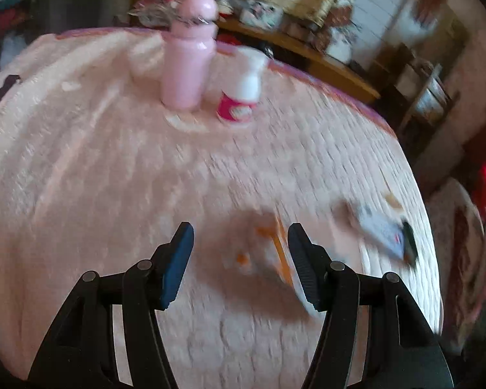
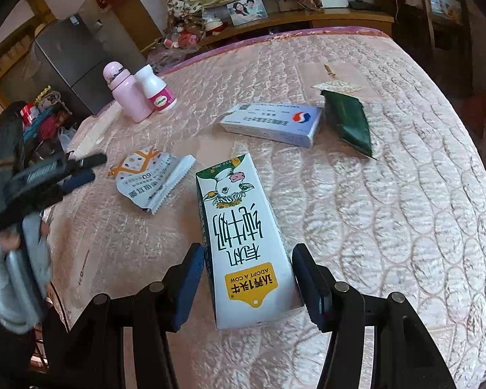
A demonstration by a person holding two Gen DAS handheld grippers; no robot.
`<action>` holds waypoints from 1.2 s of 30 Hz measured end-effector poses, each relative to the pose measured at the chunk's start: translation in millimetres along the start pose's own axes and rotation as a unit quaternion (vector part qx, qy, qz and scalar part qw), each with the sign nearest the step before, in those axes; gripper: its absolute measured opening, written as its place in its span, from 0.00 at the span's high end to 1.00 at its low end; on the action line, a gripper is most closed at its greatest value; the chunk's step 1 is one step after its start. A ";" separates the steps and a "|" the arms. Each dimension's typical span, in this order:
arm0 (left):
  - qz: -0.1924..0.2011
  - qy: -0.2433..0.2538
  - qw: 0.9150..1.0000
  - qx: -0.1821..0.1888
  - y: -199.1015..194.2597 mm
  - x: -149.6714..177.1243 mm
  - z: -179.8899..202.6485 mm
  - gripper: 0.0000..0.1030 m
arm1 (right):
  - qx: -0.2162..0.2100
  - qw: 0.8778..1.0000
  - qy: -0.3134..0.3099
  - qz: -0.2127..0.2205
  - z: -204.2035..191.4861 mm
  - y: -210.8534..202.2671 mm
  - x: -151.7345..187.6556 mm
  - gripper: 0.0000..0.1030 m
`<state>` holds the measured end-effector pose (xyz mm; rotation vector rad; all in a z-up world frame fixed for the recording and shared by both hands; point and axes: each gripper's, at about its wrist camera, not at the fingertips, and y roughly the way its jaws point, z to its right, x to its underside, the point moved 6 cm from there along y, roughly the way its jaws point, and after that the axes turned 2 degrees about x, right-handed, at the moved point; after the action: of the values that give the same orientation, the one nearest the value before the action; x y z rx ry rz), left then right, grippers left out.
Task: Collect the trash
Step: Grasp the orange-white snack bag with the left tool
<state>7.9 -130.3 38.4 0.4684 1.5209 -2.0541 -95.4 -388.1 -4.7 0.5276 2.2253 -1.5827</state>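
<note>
In the right wrist view a white and green milk carton (image 2: 243,233) lies on the pink quilted bed (image 2: 388,194), between the open fingers of my right gripper (image 2: 248,278); the jaws straddle its near end with small gaps. A torn white and orange snack wrapper (image 2: 149,175) lies to its left, with my left gripper (image 2: 81,168) just left of it. In the blurred left wrist view my left gripper (image 1: 239,253) is open over that wrapper (image 1: 269,249). A blue and white medicine box (image 2: 272,123) and a dark green wrapper (image 2: 350,120) lie farther back.
A pink bottle (image 2: 126,97) and a white and pink pill bottle (image 2: 157,89) stand at the bed's far left; both show in the left wrist view, the pink bottle (image 1: 188,55) and the pill bottle (image 1: 243,94). A small paper scrap (image 2: 337,86) lies behind the green wrapper. A wooden shelf (image 2: 307,19) runs behind the bed.
</note>
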 end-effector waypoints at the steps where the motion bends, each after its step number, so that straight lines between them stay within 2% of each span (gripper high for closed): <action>1: -0.004 0.000 1.000 -0.005 5.5 -3.3 -2.4 0.43 | 0.000 1.000 0.003 0.000 2.6 -0.6 0.6 0.47; 4: -0.055 0.008 0.998 -0.006 32.9 4.7 -6.4 0.43 | 0.003 1.000 0.008 0.002 8.9 -3.7 1.3 0.47; 6: -0.079 0.003 0.996 0.033 32.9 22.0 -2.4 0.44 | 0.013 1.000 0.004 0.004 13.6 -7.4 1.3 0.47; 8: -0.091 0.019 0.993 0.076 17.3 45.4 11.8 0.44 | 0.027 1.000 -0.001 0.006 21.0 -14.3 3.0 0.47; 10: -0.109 0.065 0.987 0.102 2.0 73.3 31.5 0.44 | 0.040 0.999 0.003 0.006 33.7 -20.2 5.4 0.47; 13: -0.139 0.139 0.970 0.145 -19.1 109.0 60.3 0.44 | 0.046 0.999 0.023 0.008 52.7 -26.3 8.1 0.47; 17: -0.137 0.170 0.959 0.183 -35.0 105.3 75.7 0.43 | 0.054 0.997 0.051 0.014 72.0 -39.3 13.3 0.47; 20: -0.117 0.184 0.957 0.189 -39.0 88.2 78.8 0.42 | 0.056 0.997 0.058 0.015 76.8 -47.5 16.6 0.47; 22: -0.103 0.214 0.953 0.188 -36.7 77.0 84.4 0.32 | 0.053 0.997 0.062 0.016 78.3 -51.4 17.6 0.47; 24: -0.091 0.242 0.949 0.179 -30.6 68.3 88.9 0.30 | 0.047 0.996 0.068 0.013 80.0 -52.4 18.8 0.47; 27: -0.097 0.296 0.933 0.179 -19.8 65.6 101.0 0.30 | 0.027 0.996 0.085 0.006 78.5 -48.3 19.9 0.47; 29: -0.114 0.330 0.916 0.196 -16.1 70.3 111.3 0.30 | 0.022 0.996 0.091 0.004 76.0 -46.1 20.6 0.47; 31: -0.132 0.369 0.901 0.185 -4.2 77.6 120.5 0.29 | 0.028 0.996 0.084 0.003 72.2 -43.6 20.0 0.44; 32: -0.136 0.380 0.898 0.175 0.7 81.4 121.9 0.29 | 0.031 0.996 0.081 0.003 70.8 -42.2 19.5 0.33; 33: -0.139 0.392 0.895 0.159 9.3 84.8 123.8 0.29 | 0.031 0.996 0.079 0.002 69.2 -40.9 18.8 0.26; 36: -0.148 0.413 0.890 0.122 33.7 93.4 125.2 0.30 | 0.025 0.997 0.071 -0.002 61.1 -36.8 15.2 0.26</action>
<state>-41.3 -276.8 -2.4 1.4345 1.8697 -2.4496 -122.3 -455.8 -1.1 0.6701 2.2930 -1.6545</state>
